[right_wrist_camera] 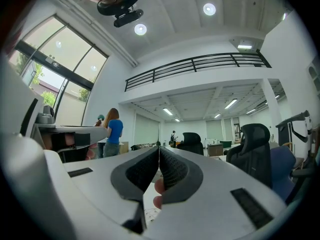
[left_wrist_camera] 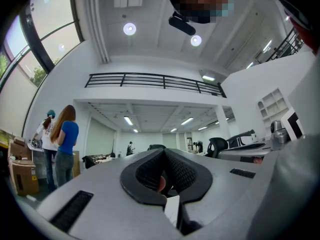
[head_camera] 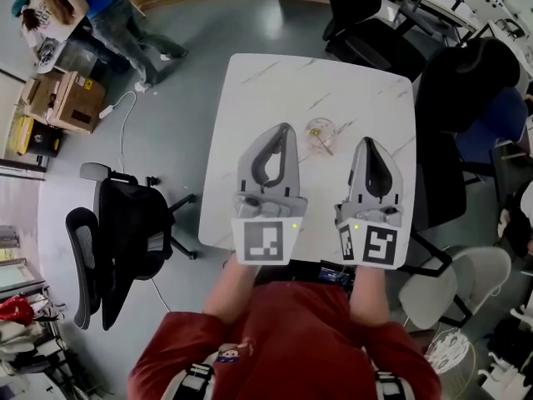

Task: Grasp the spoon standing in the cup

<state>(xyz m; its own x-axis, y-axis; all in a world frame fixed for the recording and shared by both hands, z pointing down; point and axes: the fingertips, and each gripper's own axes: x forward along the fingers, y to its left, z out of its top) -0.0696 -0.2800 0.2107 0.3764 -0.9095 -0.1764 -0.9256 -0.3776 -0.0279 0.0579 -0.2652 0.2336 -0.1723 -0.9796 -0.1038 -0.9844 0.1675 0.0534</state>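
Grippers come nearest: the left gripper (head_camera: 285, 130) and right gripper (head_camera: 367, 142) each have their jaws pressed together on nothing. Between their tips, touching neither, the glass cup (head_camera: 320, 132) holds the spoon (head_camera: 326, 143), so the grasp seems not yet begun. Both stand on a white marble-patterned table (head_camera: 250, 98). Beyond are an office chair (head_camera: 125, 240), cardboard boxes (head_camera: 62, 98) and two people (head_camera: 108, 7).

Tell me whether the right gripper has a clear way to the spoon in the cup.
Probably yes: nothing lies on the table between the right gripper and the spoon in the cup, though its jaws are shut.
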